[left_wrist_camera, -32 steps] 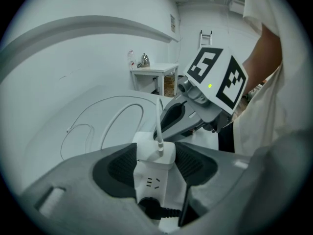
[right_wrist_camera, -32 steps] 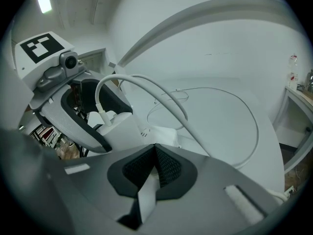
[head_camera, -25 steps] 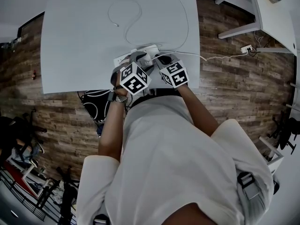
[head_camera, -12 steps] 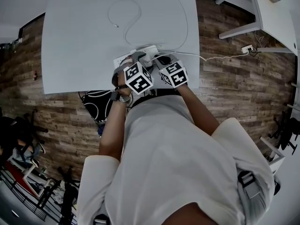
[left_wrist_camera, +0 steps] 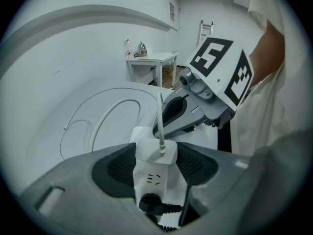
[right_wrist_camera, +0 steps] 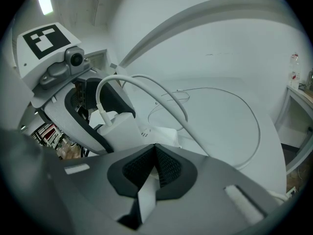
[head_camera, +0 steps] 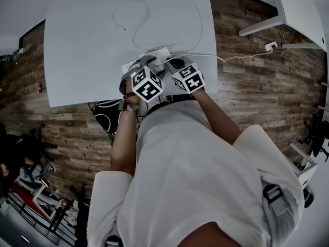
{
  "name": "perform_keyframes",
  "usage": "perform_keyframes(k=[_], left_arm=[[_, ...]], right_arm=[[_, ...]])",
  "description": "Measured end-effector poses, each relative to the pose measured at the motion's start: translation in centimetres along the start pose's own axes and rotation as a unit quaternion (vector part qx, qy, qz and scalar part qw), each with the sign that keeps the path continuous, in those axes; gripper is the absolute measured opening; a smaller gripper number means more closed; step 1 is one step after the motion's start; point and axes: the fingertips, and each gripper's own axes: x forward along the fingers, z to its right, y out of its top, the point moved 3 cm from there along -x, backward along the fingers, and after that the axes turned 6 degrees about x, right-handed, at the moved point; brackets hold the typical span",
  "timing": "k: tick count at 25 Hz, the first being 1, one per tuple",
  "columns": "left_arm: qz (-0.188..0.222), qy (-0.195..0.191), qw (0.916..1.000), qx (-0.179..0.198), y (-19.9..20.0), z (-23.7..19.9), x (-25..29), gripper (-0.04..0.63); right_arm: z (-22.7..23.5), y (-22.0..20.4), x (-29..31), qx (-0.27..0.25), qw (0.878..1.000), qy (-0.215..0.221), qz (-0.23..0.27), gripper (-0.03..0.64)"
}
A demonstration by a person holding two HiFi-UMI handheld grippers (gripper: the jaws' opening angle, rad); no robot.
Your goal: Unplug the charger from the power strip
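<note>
At near edge of table [head_camera: 77, 45] — left gripper [left_wrist_camera: 157, 163] clamps charger [left_wrist_camera: 155, 150] for the pull; right gripper [right_wrist_camera: 154, 168], closed and empty, apparently braces power strip [left_wrist_camera: 152, 181].

Table [head_camera: 77, 50]: in front of the person, bearing everything listed below.
Power strip [left_wrist_camera: 152, 180]: on the table, close to its near edge.
Charger [left_wrist_camera: 155, 150]: on the power strip, between the jaws of the left gripper [left_wrist_camera: 155, 161], which touch both its sides.
Plug [left_wrist_camera: 152, 205]: in the strip, nearer the left gripper's body than the charger.
Right gripper [right_wrist_camera: 155, 155]: just right of the left one, beside the strip, jaws together.
Cable [head_camera: 199, 19]: from the charger, looping over the table behind the strip.
Second table [head_camera: 300, 14]: far right, well apart.
</note>
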Motion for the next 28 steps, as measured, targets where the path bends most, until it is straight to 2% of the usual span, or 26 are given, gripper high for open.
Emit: perform_keyframes(k=[20,28], left_arm=[[0.008,-0.014,0.9998,-0.006,0.08,-0.1,-0.21,0.261],[-0.002,0.007,0.9999,0.015,-0.12,0.22,-0.17,0.261]], right_arm=[[0.03,0.02,-0.06,0.001,1.0,0.005,0.004,0.002],[-0.04,0.05,0.06,-0.002,1.0,0.001,0.001,0.002]])
